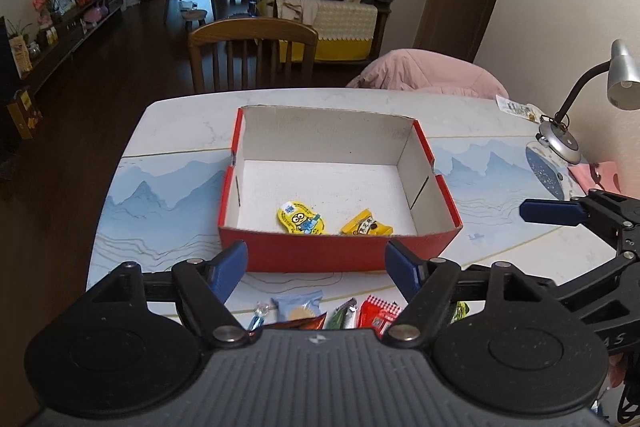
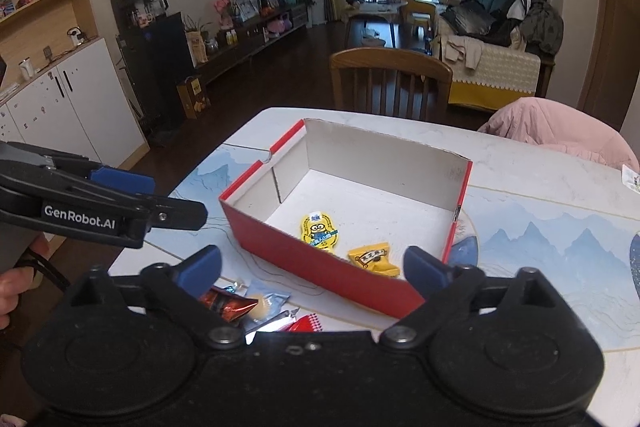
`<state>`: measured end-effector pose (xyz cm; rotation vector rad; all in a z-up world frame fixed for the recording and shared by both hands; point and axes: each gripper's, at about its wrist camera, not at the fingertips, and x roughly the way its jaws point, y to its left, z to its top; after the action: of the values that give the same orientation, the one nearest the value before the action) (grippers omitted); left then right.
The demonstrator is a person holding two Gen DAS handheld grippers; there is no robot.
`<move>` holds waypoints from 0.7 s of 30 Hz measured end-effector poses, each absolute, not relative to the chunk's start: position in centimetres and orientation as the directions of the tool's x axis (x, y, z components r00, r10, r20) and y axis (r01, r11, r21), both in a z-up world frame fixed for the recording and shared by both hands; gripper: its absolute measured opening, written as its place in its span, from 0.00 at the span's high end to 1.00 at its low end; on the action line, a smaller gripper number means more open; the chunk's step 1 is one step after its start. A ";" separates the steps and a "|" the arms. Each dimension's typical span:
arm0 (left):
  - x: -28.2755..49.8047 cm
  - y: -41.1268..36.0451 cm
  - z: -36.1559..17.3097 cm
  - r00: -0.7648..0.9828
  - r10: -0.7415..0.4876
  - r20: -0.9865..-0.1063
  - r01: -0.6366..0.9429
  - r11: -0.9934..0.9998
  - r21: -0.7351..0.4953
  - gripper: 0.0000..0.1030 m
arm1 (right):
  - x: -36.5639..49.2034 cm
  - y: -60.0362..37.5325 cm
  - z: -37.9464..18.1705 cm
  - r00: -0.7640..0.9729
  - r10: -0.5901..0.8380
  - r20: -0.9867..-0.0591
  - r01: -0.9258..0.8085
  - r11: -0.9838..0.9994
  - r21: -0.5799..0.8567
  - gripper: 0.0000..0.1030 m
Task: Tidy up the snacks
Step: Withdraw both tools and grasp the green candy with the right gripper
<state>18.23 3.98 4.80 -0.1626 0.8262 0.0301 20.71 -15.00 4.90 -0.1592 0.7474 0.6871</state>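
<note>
A red cardboard box (image 1: 336, 253) (image 2: 320, 259) with a white inside stands on the table. In it lie a yellow Minion snack packet (image 1: 301, 219) (image 2: 320, 231) and a yellow wrapped snack (image 1: 366, 225) (image 2: 374, 259). My left gripper (image 1: 316, 265) is open and empty, above the table just before the box's near wall. My right gripper (image 2: 312, 269) is open and empty, over the box's near corner. Loose snacks lie below both grippers: a light blue packet (image 1: 297, 307) (image 2: 266, 301), a dark red-orange packet (image 2: 226, 303), a green packet (image 1: 342, 315), a red packet (image 1: 378, 313) (image 2: 306, 323).
The table (image 1: 160, 195) has a blue mountain-print cover. A desk lamp (image 1: 560, 143) stands at its right edge. A wooden chair (image 1: 252, 55) and a pink jacket (image 1: 424, 71) are at the far side. The right gripper shows in the left wrist view (image 1: 560, 213).
</note>
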 end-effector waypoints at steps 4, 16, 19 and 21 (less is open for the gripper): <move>16.6 4.6 4.2 0.680 -0.047 -0.732 -0.097 0.983 -0.154 0.27 | 19.6 -15.3 4.6 0.533 0.517 -0.669 -0.624 0.775 0.101 0.00; 13.5 4.8 -1.3 0.616 -0.028 -0.787 -0.157 0.975 -0.158 0.27 | 18.1 -18.2 0.5 0.534 0.461 -0.709 -0.572 0.814 0.098 0.00; 13.8 4.6 -2.8 0.578 -0.004 -0.816 -0.176 0.976 -0.129 0.27 | 18.4 -19.3 -1.1 0.529 0.434 -0.729 -0.561 0.824 0.083 0.00; 13.9 4.5 -3.9 0.557 0.005 -0.830 -0.180 0.977 -0.115 0.27 | 18.6 -19.9 -2.2 0.528 0.415 -0.742 -0.558 0.827 0.066 0.00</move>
<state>13.93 4.50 -3.89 -0.1949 0.9753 0.1103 18.61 -19.88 -2.24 -0.1886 0.8316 0.5850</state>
